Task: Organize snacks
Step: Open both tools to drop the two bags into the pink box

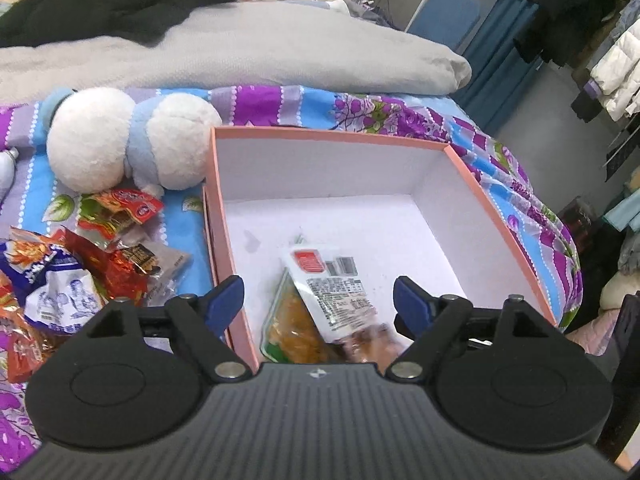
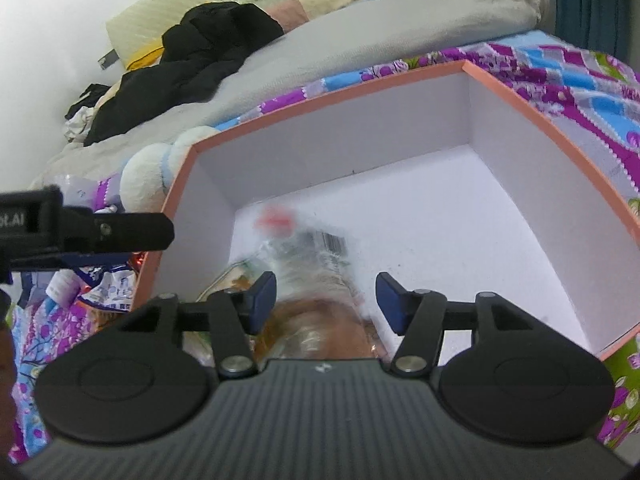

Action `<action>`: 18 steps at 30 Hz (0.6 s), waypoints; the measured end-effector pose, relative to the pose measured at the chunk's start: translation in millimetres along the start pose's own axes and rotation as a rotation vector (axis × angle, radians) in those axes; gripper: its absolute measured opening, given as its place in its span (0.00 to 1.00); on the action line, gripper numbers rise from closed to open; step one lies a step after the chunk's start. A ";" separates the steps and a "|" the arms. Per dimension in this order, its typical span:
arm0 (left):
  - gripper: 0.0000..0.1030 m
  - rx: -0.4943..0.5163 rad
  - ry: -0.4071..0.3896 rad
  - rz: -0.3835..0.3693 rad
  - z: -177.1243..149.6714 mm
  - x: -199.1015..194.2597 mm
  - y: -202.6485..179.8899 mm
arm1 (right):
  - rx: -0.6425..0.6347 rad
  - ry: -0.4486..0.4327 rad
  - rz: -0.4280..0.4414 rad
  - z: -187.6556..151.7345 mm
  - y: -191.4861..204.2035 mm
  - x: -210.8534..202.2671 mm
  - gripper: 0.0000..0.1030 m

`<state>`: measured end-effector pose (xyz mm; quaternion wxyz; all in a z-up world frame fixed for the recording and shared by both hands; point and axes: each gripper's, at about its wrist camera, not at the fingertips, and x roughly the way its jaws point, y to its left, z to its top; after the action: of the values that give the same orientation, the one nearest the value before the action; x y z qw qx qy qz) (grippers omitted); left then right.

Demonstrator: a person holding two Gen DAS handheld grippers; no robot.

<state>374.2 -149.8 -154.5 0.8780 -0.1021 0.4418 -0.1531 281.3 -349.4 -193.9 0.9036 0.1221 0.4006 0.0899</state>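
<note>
A pink box (image 1: pixel 332 134) with a white inside sits on the floral bedsheet; it also shows in the right wrist view (image 2: pixel 320 98). Inside lie a white-labelled snack packet (image 1: pixel 336 292) and a clear packet of yellow snack (image 1: pixel 292 324) under it. In the right wrist view the white-labelled packet (image 2: pixel 316 264) is blurred, between the fingers. My left gripper (image 1: pixel 319 300) is open over the box's near left corner. My right gripper (image 2: pixel 326 300) is open above the packets. A pile of loose snack packets (image 1: pixel 80 264) lies left of the box.
A white and blue plush toy (image 1: pixel 128 144) lies behind the snack pile, against the box's far left corner. A grey duvet (image 1: pixel 240 52) and black clothes (image 1: pixel 112 4) cover the bed behind. The left gripper's side (image 2: pixel 80 232) shows at the left of the right wrist view.
</note>
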 end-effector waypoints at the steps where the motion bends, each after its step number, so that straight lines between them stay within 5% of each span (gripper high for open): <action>1: 0.82 0.002 -0.008 0.000 -0.1 -4.4 -0.9 | -0.003 -0.004 0.001 1.6 0.4 -1.1 0.56; 18: 0.82 0.027 -0.184 0.012 -35.4 -141.7 -8.4 | -0.058 -0.147 0.064 -7.3 49.5 -90.6 0.56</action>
<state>264.4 -108.3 -67.1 0.9171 -0.1012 0.3577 -0.1436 212.6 -324.6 -120.5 0.9304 0.1148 0.3263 0.1211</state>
